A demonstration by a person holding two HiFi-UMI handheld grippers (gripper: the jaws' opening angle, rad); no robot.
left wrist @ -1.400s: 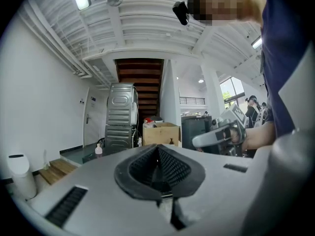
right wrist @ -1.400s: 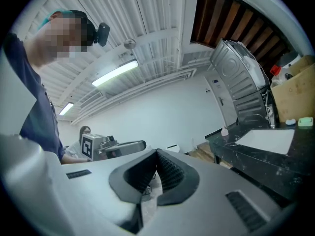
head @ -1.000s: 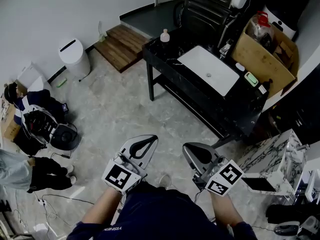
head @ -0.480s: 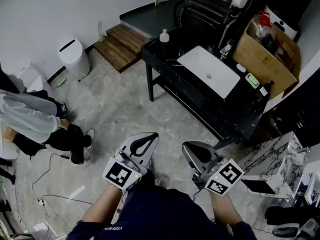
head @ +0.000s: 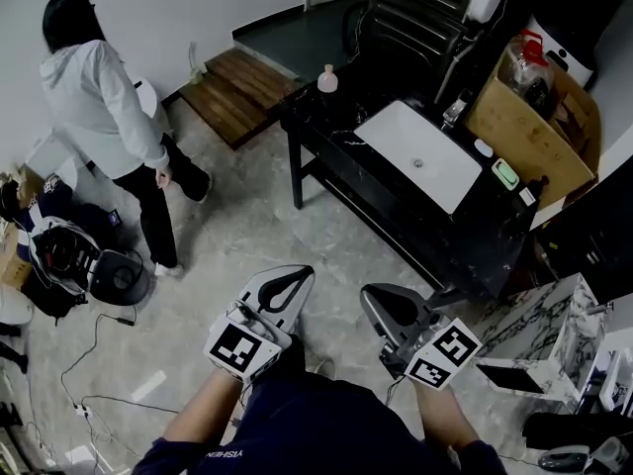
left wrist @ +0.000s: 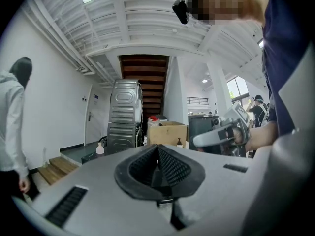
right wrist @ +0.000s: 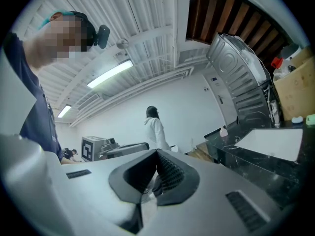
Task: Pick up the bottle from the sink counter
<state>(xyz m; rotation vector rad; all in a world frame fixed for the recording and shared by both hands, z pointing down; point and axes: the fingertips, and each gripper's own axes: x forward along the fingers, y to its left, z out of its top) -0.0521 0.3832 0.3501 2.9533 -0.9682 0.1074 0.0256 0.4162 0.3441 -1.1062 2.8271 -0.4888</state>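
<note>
**Black sink counter [head: 475, 231] ahead, bottle [head: 326, 77] not reached**

I start with what I can't see well. From up here the bottle is small and pale, and I can't read its label or tell how full it is. It stands on the far left corner of the counter, well ahead of my left claw [head: 297, 277]. My arms are cut off at the bottom edge of the head view. The things inside the cardboard box [head: 524, 117], past the far side of the counter, are too dark for me to name.

My left claw has its two jaws pressed together with nothing between them. My right claw [head: 374, 303] is the same, closed tight on nothing. The two claws sit side by side, near each other, and both are well short of the counter.

The white sink [head: 420, 156] is set in the counter, ahead of my right claw. A small green thing [head: 505, 174] lies just beside the sink. Grey floor [head: 247, 216] lies between my claws and the counter. A person [head: 99, 107] in a white hoodie stands on that floor, far off to the left of my left claw. A wooden step [head: 237, 87] lies near the bottle's corner of the counter.
</note>
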